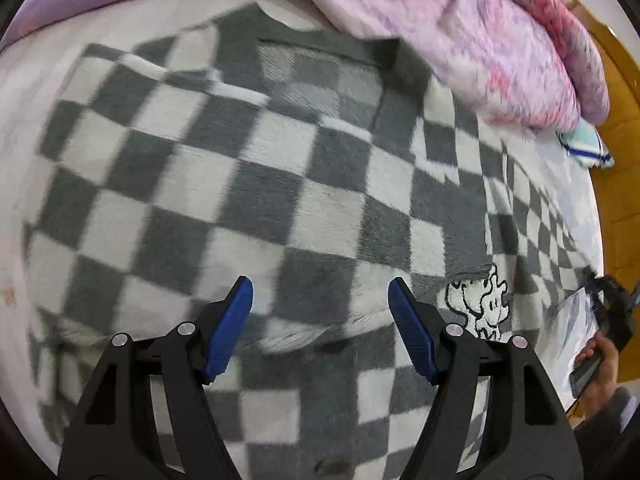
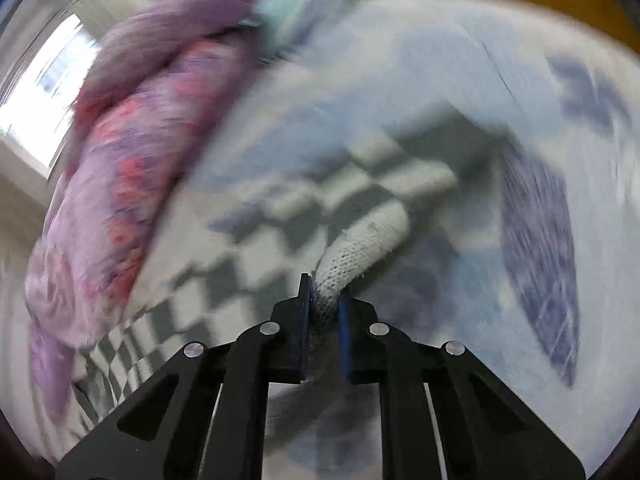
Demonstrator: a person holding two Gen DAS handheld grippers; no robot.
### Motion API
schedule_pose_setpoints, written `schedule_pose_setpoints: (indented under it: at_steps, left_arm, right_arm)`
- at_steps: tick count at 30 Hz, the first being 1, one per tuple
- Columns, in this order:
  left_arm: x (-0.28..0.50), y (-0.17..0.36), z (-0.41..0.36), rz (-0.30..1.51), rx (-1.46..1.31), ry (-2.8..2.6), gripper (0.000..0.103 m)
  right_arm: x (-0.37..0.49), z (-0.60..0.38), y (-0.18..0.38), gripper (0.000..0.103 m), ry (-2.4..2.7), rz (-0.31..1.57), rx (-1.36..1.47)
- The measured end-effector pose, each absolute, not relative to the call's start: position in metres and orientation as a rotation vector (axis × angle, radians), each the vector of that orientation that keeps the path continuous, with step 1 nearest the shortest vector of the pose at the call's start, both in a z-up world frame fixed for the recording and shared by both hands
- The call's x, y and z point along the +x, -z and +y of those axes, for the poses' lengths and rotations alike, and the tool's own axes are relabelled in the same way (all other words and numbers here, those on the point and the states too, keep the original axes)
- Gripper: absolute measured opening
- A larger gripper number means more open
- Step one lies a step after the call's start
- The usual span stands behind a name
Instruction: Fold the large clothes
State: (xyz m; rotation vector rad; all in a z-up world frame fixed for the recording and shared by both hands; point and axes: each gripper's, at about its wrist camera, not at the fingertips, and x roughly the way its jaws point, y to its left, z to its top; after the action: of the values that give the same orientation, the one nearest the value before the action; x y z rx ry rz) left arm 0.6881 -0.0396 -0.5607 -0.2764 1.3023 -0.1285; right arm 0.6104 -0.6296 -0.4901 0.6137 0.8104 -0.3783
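Grey-and-white checked sweater (image 1: 256, 184) spread flat across most of the left wrist view, reaching from the upper middle down past the bottom edge. Left tongs (image 1: 320, 320) at lower centre, spread wide above the knit with nothing between the blue pads (image 1: 228, 332); whether the tips touch the cloth cannot be told. Just right of them, a small black-outlined cartoon patch (image 1: 480, 304) on the sweater. At the far right edge, the right tongs (image 1: 608, 300) and the hand (image 1: 600, 364) holding them, small and dark, beside the sweater's sleeve.

In the right wrist view, heavily blurred: right tongs (image 2: 326, 304) at lower centre, pressed together and pinching the sweater's cuff (image 2: 360, 248), a white ribbed roll rising up and to the right from the pads. Checked sleeve (image 2: 320, 200) trailing from the cuff toward mid-frame and lower left.

No containers in sight.

Underneath, a pale sheet (image 1: 24, 200) on a bed, with dark blue-grey printed shapes (image 2: 536, 248) at right in the right wrist view. Bunched pink and lilac quilt (image 1: 460, 28) along the top and upper right of the left view, at left in the right view. Small turquoise cloth with a blue stripe (image 1: 584, 148) below the quilt's end at right. Orange-brown wood (image 1: 616, 92) beyond the bed at the right edge. Bright window (image 2: 44, 92) at upper left of the right view.
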Motion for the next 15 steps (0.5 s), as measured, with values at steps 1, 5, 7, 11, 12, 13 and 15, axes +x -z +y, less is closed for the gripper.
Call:
schedule_pose_setpoints:
  at_steps: [1, 5, 7, 11, 12, 13, 15]
  left_arm:
    - [0.684, 0.553, -0.032, 1.283, -0.284, 0.123, 0.071]
    - [0.676, 0.528, -0.004, 1.225, -0.306, 0.085, 0.071]
    - [0.675, 0.519, 0.014, 1.209, -0.324, 0.059, 0.071]
    - [0.673, 0.519, 0.032, 1.22, -0.348, 0.022, 0.072]
    - [0.67, 0.518, 0.037, 1.223, -0.352, 0.01, 0.072]
    - [0.667, 0.518, 0.042, 1.222, -0.35, 0.0, 0.072]
    - [0.662, 0.518, 0.05, 1.227, -0.353, -0.013, 0.074]
  right_arm:
    - [0.619, -0.605, 0.469, 0.011, 0.315, 0.774, 0.551]
    - [0.647, -0.471, 0.415, 0.011, -0.028, 0.728, 0.358]
    - [0.648, -0.394, 0.409, 0.011, -0.216, 0.756, 0.273]
    - [0.638, -0.261, 0.458, 0.017, -0.445, 0.97, 0.169]
    - [0.638, -0.243, 0.477, 0.021, -0.453, 1.051, 0.138]
    - [0.637, -0.225, 0.502, 0.025, -0.443, 1.14, 0.101]
    - [0.63, -0.209, 0.533, 0.027, -0.441, 1.246, 0.085]
